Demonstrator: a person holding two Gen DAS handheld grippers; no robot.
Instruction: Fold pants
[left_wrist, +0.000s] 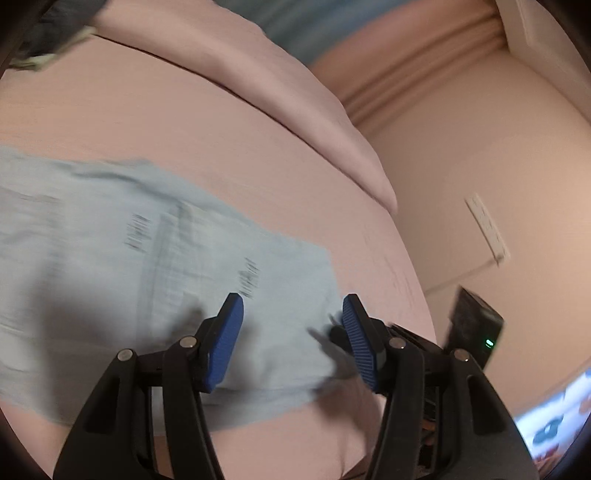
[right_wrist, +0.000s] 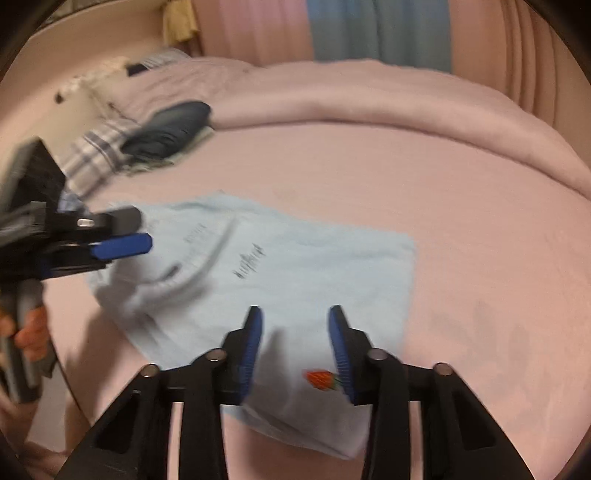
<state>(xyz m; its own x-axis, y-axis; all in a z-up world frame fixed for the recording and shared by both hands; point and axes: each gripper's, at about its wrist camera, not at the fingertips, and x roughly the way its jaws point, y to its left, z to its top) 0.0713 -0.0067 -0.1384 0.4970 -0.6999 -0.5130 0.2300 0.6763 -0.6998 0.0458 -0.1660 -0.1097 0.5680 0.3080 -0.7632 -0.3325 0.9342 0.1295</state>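
Observation:
The light blue pants (right_wrist: 280, 273) lie folded flat on the pink bed, with dark lettering and a small orange patch (right_wrist: 320, 380) near the front edge. They also show in the left wrist view (left_wrist: 155, 280). My right gripper (right_wrist: 294, 325) is open and empty, hovering over the pants' near edge. My left gripper (left_wrist: 292, 314) is open and empty above the pants' right end; in the right wrist view it (right_wrist: 144, 230) comes in from the left over the pants' far left corner.
A pink bedsheet (right_wrist: 461, 258) covers the bed, with a rolled pink duvet (right_wrist: 369, 99) along the back. A dark garment (right_wrist: 170, 129) and plaid cloth (right_wrist: 96, 151) lie at the back left. Curtains (right_wrist: 380, 33) hang behind. A wall (left_wrist: 498, 166) is right of the bed.

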